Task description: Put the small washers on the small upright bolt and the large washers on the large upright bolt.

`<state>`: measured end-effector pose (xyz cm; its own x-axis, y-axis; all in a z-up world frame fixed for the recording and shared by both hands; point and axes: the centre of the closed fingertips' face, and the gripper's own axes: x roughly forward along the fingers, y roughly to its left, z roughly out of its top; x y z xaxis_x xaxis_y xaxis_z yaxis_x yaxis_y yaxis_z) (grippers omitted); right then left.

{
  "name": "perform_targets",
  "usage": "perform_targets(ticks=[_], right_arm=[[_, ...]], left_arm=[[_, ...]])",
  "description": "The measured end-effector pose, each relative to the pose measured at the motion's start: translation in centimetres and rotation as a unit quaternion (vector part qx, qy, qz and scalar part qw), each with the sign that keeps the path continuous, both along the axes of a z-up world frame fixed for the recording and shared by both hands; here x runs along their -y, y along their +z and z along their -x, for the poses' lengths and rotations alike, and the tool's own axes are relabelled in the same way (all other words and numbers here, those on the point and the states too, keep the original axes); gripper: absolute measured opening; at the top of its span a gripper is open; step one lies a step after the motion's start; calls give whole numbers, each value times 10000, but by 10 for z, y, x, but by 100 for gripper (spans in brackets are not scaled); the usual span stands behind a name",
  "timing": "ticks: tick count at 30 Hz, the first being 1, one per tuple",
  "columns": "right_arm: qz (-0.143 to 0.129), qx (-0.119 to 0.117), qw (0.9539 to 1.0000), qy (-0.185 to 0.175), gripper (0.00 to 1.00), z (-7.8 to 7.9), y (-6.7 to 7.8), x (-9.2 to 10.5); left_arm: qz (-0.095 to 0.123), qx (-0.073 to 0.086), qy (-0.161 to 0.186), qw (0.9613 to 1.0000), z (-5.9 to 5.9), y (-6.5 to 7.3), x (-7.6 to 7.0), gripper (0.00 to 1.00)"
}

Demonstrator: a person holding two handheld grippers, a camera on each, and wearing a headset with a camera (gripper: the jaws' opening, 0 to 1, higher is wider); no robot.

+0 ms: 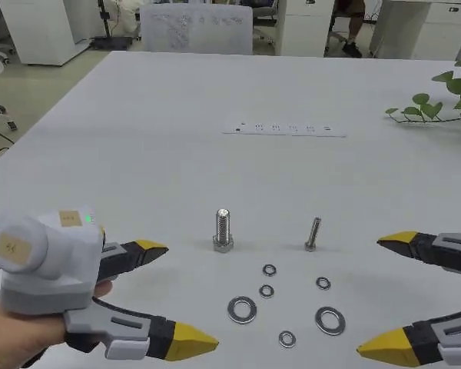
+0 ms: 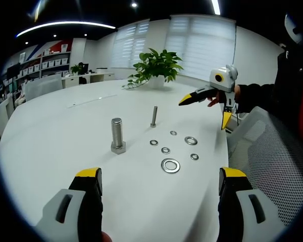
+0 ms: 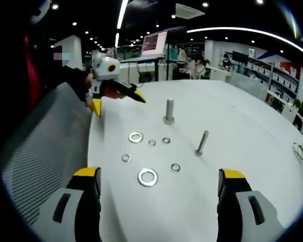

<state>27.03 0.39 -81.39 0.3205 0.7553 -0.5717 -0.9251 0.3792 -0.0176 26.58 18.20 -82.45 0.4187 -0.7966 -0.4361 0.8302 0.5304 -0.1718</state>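
On the white table [image 1: 138,154] a large bolt [image 1: 223,231] and a small bolt [image 1: 313,234] stand upright, head down, side by side. In front of them lie two large washers [image 1: 242,310] [image 1: 329,320] and several small washers [image 1: 266,291], all loose and flat. My left gripper [image 1: 180,296] is open at the near left, level with the washers. My right gripper [image 1: 375,296] is open at the near right. In the left gripper view the large bolt [image 2: 117,135] stands ahead of the open gripper [image 2: 160,175]. In the right gripper view a large washer [image 3: 148,176] lies between the open jaws.
A white power strip [image 1: 284,128] lies further back on the table. A leafy plant [image 1: 438,104] reaches in at the far right edge. A mesh chair [image 2: 262,151] stands by the table's near side, and another chair [image 1: 196,29] beyond the far side.
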Motion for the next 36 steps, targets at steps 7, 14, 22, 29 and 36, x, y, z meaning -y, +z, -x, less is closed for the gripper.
perform_targets(ticks=[7,14,22,29,36], right_arm=[[30,-9,10000,19,97,1,0,0],[48,-5,10000,19,96,1,0,1],[39,-18,10000,19,96,0,0,1],[54,-31,10000,22,96,0,-2,1],[106,-11,9999,60,96,1,-2,0]], left_arm=[[10,7,2,10000,-1,0,1,97],[23,15,5,10000,-1,1,1,97],[30,14,14,10000,-2,0,1,97],[36,14,23,10000,-3,0,1,96],[54,20,30,10000,-2,1,1,96]])
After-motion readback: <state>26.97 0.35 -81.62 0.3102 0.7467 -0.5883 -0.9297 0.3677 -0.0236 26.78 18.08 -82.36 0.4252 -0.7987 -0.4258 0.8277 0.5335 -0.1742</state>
